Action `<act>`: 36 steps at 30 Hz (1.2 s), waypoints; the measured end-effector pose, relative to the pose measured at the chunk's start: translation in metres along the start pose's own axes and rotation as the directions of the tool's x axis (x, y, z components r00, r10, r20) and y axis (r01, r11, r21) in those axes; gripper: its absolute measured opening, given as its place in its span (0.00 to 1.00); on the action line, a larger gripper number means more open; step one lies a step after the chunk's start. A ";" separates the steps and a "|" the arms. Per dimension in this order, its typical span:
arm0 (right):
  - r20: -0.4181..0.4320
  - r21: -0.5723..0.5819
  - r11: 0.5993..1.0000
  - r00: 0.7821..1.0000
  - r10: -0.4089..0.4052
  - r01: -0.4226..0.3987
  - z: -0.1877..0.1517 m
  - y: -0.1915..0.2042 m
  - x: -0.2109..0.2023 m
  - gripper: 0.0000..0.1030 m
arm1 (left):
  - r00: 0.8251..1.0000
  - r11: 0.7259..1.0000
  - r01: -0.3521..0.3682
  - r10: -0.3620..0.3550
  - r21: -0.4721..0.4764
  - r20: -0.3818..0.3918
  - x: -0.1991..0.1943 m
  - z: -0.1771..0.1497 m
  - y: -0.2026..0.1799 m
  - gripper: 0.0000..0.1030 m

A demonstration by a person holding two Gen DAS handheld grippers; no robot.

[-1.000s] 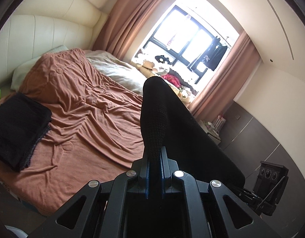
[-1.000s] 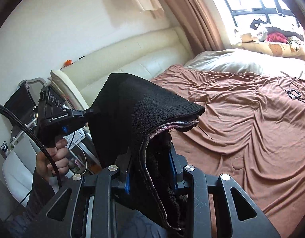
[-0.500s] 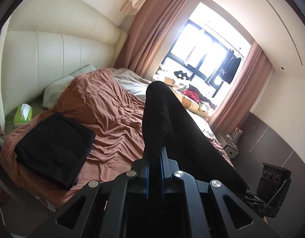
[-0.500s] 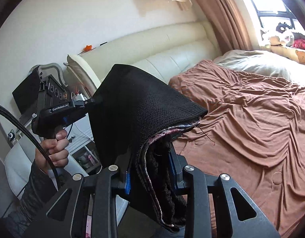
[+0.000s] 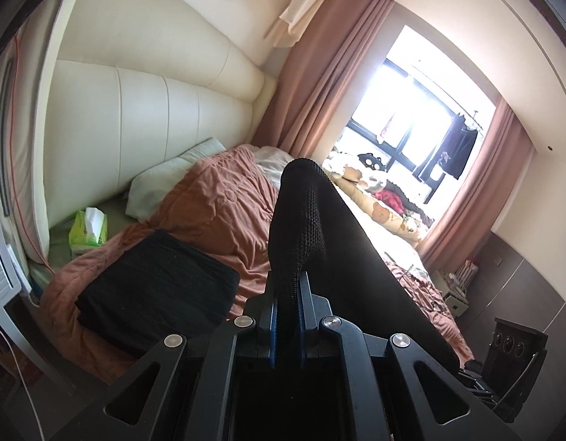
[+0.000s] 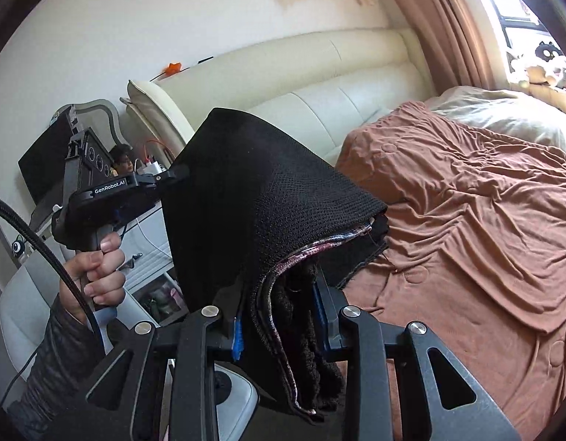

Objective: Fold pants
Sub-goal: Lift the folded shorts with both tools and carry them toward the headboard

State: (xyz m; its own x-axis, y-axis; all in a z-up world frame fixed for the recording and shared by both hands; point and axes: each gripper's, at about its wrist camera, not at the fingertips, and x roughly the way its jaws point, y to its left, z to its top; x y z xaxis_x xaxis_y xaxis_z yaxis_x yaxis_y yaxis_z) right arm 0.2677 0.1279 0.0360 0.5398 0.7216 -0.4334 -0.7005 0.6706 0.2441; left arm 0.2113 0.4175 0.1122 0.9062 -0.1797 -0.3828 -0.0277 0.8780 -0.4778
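Folded black knit pants hang in the air between both grippers, above the near corner of the bed. My right gripper is shut on a thick bunch of layers at one end, where a pinkish inner hem shows. My left gripper is shut on a thin fold of the same pants; in the right wrist view it appears as the left gripper, held by a hand. In the left wrist view another folded black garment lies on the bed's near corner, just left of the held pants.
A brown quilt covers the bed, with a cream padded headboard behind. A green tissue box and a pillow sit by the headboard. Plush toys line the window side. A white cabinet stands beside the bed.
Both grippers have carried the pants sideways along the bed toward the headboard end. The folded black garment now lies close under the left gripper, and the tissue box has come into view.
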 end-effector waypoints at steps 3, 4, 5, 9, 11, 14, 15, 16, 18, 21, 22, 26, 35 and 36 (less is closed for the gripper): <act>-0.011 -0.009 1.000 1.000 0.008 -0.009 0.005 0.005 0.022 0.26 | 1.000 1.000 -0.022 0.022 -0.020 0.014 0.003 0.006 0.019 0.08; -0.014 -0.014 1.000 1.000 0.012 -0.012 0.007 0.008 0.030 0.25 | 0.999 0.999 -0.029 0.030 -0.026 0.021 0.004 0.008 0.024 0.08; -0.015 -0.022 1.000 1.000 0.015 -0.015 0.009 0.010 0.038 0.25 | 0.999 0.999 -0.036 0.037 -0.034 0.027 0.005 0.010 0.030 0.08; -0.030 -0.040 0.999 0.999 0.028 -0.030 0.012 0.015 0.065 0.26 | 0.997 0.997 -0.063 0.064 -0.050 0.036 0.014 0.018 0.051 0.08; -0.042 -0.038 0.999 0.998 0.036 -0.037 0.015 0.015 0.080 0.26 | 0.996 0.995 -0.081 0.083 -0.053 0.036 0.020 0.022 0.060 0.08; -0.060 -0.033 0.998 0.997 0.049 -0.051 0.021 0.013 0.102 0.26 | 0.993 0.993 -0.109 0.111 -0.054 0.036 0.030 0.027 0.073 0.08; -0.065 -0.034 0.998 0.996 0.055 -0.057 0.023 0.013 0.108 0.26 | 0.992 0.992 -0.117 0.119 -0.054 0.037 0.033 0.029 0.077 0.08; -0.070 -0.035 0.997 0.996 0.063 -0.066 0.026 0.013 0.115 0.26 | 0.991 0.990 -0.126 0.128 -0.056 0.038 0.036 0.032 0.081 0.08; -0.082 -0.034 0.996 0.993 0.079 -0.082 0.032 0.012 0.129 0.26 | 0.990 0.989 -0.134 0.137 -0.061 0.037 0.043 0.036 0.090 0.08; -0.100 -0.032 0.995 0.990 0.095 -0.098 0.039 0.010 0.150 0.26 | 0.987 0.987 -0.148 0.151 -0.054 0.047 0.050 0.045 0.100 0.08; -0.105 -0.027 0.994 0.990 0.099 -0.102 0.041 0.008 0.157 0.26 | 0.987 0.987 -0.155 0.157 -0.052 0.044 0.054 0.048 0.104 0.08; -0.125 0.003 0.993 0.985 0.121 -0.122 0.046 0.002 0.187 0.26 | 0.980 0.979 -0.197 0.198 -0.045 0.028 0.072 0.055 0.117 0.08; -0.163 0.104 0.984 0.974 0.158 -0.142 0.050 -0.027 0.247 0.26 | 0.967 0.965 -0.254 0.253 -0.068 -0.021 0.126 0.066 0.157 0.08; -0.165 0.119 0.982 0.973 0.163 -0.145 0.051 -0.031 0.253 0.26 | 0.965 0.963 -0.261 0.260 -0.068 -0.030 0.134 0.067 0.161 0.08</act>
State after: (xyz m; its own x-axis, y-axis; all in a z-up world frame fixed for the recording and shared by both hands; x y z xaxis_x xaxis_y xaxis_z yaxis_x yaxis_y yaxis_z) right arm 0.4499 0.2979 -0.0366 0.3335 0.7831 -0.5249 -0.7107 0.5747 0.4058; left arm 0.3565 0.5644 0.0373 0.8547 0.0413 -0.5175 -0.2921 0.8623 -0.4136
